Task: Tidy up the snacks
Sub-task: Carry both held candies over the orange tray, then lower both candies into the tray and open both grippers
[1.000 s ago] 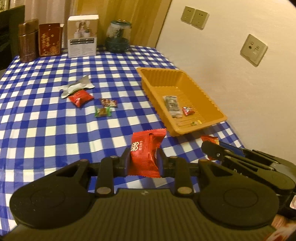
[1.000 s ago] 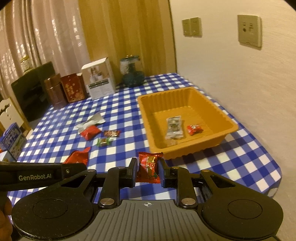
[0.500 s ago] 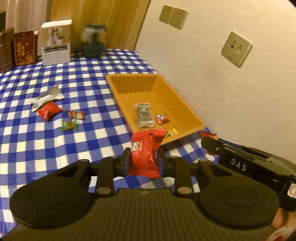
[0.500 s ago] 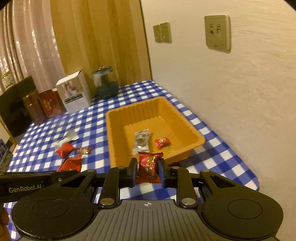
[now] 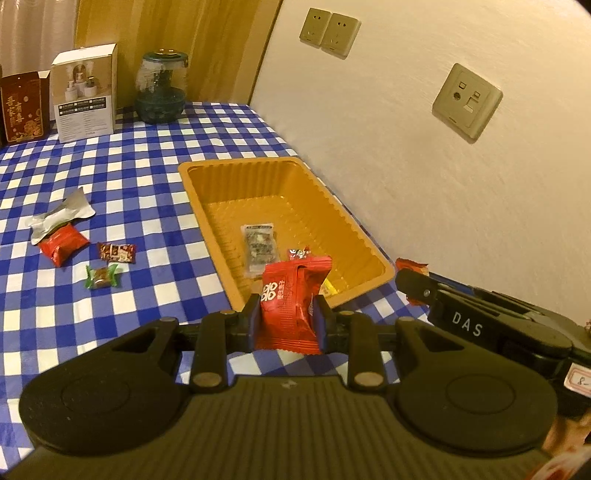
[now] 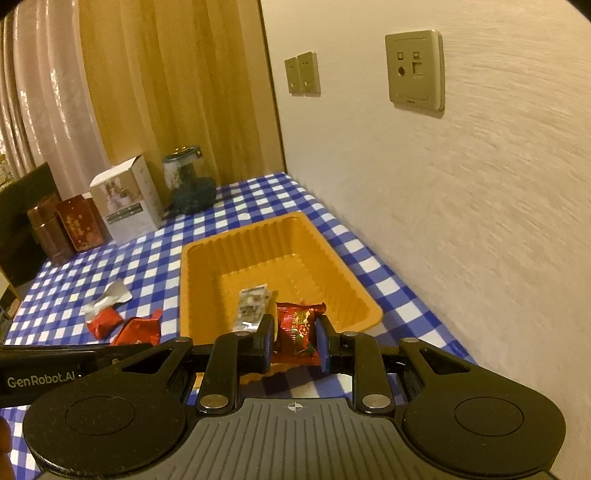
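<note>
**Two packets over the tray**

My left gripper is clamped on a red packet, my right gripper on a smaller red snack, both near the orange tray. Light, crinkly, slippery: I pinch mid-body.

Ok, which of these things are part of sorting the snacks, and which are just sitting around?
Part of the job:
- left gripper, holding a red packet
- right gripper, holding a red snack
- orange tray
- loose snacks on the cloth

Just lying about:
- white box
- glass jar
- red box
- wall sockets
</note>
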`<state>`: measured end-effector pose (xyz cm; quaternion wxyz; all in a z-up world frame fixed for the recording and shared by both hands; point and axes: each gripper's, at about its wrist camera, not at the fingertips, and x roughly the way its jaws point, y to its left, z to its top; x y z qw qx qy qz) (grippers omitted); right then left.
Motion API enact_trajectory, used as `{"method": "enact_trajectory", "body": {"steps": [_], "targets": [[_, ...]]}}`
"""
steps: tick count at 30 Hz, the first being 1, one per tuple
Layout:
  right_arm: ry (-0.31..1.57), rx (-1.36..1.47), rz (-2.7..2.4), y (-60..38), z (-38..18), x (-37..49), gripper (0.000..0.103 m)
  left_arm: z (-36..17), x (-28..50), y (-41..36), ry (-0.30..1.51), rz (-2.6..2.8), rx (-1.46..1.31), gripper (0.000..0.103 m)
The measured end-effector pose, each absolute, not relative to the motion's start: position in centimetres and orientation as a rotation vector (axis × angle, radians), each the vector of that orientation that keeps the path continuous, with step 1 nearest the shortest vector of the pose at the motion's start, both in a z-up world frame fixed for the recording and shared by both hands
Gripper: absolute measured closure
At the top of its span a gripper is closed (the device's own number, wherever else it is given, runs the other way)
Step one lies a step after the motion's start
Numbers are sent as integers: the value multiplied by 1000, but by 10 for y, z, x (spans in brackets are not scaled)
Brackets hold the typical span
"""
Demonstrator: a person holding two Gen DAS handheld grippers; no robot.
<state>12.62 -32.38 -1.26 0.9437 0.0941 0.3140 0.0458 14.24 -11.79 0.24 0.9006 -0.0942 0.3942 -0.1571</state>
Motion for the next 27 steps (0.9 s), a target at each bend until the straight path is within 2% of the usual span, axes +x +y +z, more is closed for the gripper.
{"method": "enact_trajectory", "body": {"steps": [27], "targets": [[672,183,109,-337,-37,197,79,-30,216,-134,870,-304,-221,77]]}}
